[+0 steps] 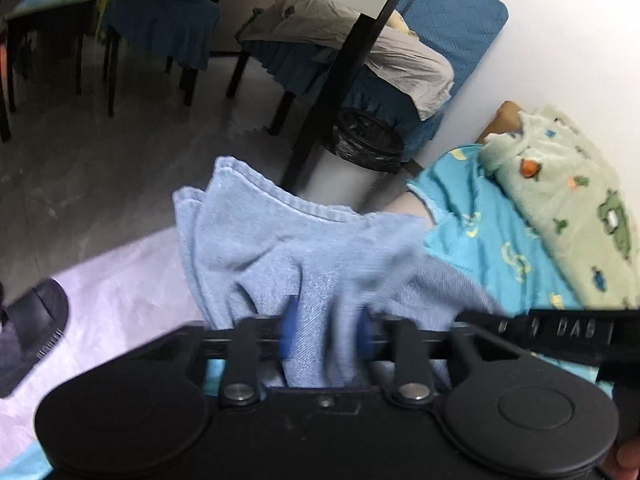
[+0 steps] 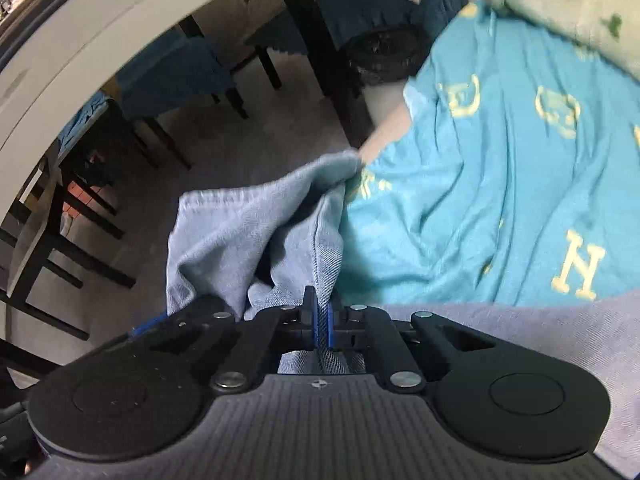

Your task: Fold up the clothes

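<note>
Both tools clamp the pale denim garment (image 1: pixel 304 256): left tool (image 1: pixel 326 336), right tool (image 2: pixel 322 320), lifting it. Ahead lies the turquoise cloth (image 2: pixel 500 184). Next, I judge, spread it flat for folding.

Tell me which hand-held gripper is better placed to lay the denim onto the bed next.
Right, probably. The right hand-held gripper is clamped tight on the denim garment beside the turquoise sheet. The left hand-held gripper holds bunched cloth out over the floor.
</note>
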`<control>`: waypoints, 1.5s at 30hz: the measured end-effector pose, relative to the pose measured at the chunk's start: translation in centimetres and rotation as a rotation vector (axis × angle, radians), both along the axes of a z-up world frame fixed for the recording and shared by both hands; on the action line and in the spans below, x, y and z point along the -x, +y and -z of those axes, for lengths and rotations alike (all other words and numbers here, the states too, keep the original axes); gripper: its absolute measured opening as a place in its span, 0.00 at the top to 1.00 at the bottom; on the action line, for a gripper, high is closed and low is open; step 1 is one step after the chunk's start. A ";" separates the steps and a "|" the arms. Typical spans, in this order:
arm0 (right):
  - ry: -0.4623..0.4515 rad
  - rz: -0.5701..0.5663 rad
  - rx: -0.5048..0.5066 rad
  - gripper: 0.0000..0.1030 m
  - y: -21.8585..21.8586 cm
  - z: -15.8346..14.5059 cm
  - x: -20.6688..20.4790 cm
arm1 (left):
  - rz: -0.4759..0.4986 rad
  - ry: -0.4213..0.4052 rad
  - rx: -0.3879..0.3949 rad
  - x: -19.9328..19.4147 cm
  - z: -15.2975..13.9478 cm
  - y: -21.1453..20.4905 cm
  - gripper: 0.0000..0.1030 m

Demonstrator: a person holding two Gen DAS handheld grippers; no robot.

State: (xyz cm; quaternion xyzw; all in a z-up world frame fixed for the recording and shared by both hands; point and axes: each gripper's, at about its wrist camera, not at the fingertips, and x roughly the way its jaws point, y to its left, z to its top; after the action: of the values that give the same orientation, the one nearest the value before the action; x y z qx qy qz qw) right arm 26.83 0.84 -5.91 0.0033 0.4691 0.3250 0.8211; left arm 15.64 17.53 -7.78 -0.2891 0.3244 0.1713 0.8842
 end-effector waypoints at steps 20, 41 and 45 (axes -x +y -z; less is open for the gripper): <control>-0.418 0.014 0.203 0.97 7.1 -4.9 -11.7 | -0.148 -0.198 0.125 3.3 -2.0 2.8 0.94; -0.332 0.263 0.057 0.62 -9.5 -8.3 -4.3 | -0.157 -0.128 0.134 2.7 -0.4 3.2 0.94; -0.308 0.466 0.026 0.59 -18.6 -8.9 1.9 | -0.159 -0.119 0.130 2.8 -0.7 3.1 0.94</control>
State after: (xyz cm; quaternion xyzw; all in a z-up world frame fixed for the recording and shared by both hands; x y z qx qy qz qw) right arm 24.96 -17.76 3.00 0.0512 0.3295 0.1179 0.9354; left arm 12.81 20.65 -7.10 -0.3803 0.2580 0.2019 0.8649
